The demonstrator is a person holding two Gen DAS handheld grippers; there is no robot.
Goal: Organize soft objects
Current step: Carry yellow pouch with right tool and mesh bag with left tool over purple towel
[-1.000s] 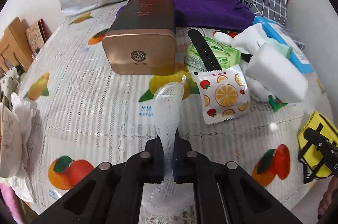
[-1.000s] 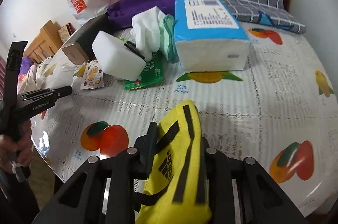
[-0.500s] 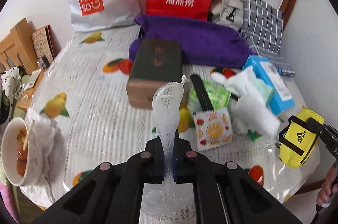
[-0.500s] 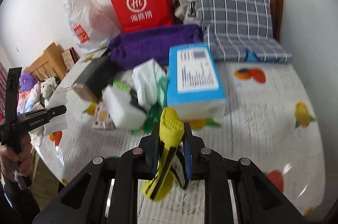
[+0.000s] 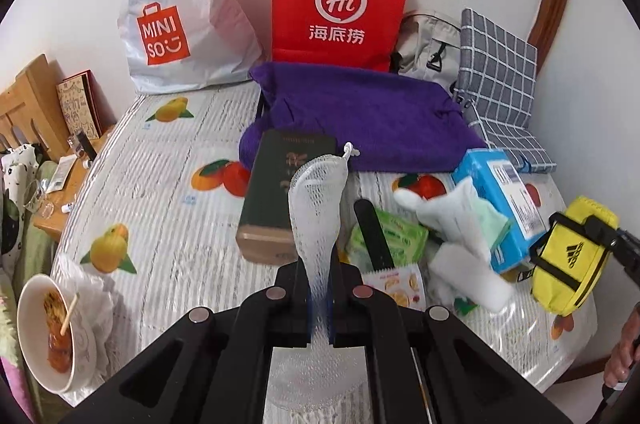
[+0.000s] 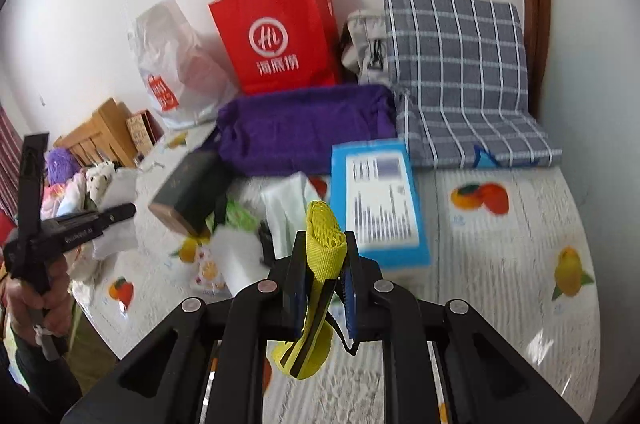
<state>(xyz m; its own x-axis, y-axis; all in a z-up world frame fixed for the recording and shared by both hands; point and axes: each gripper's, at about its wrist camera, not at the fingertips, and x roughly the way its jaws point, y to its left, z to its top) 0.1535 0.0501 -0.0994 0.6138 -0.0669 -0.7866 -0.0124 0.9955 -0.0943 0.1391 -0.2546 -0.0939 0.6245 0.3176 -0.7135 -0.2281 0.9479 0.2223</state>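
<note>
Seen from the left wrist, the left gripper (image 5: 320, 298) is clamped on a white mesh pouch (image 5: 318, 199), which stands up between its jaws, limp and see-through, above the table (image 5: 168, 183) with its fruit-print cover. It looks very light and collapses easily, so a pinch low on its bunched neck, as now, seems the surest hold; the open weave could snag on a corner. Beyond it lie a dark box (image 5: 280, 191), a purple towel (image 5: 360, 111) and, to the right, a blue tissue pack (image 5: 500, 191) with white cloths (image 5: 452, 207) beside it. At the far right the yellow pouch (image 5: 568, 256) hangs in the other gripper, clear of the table. From the right wrist, the right gripper (image 6: 325, 288) is closed on that yellow pouch (image 6: 324, 248), squeezing its padded mesh fabric into a fold, the rest dangling below the jaws with a black strap. It is soft and compressible, probably light, and likely to swing, so gripping across the body rather than the strap seems steadier. At the left edge a hand (image 6: 38, 300) holds the left gripper's handle.
</note>
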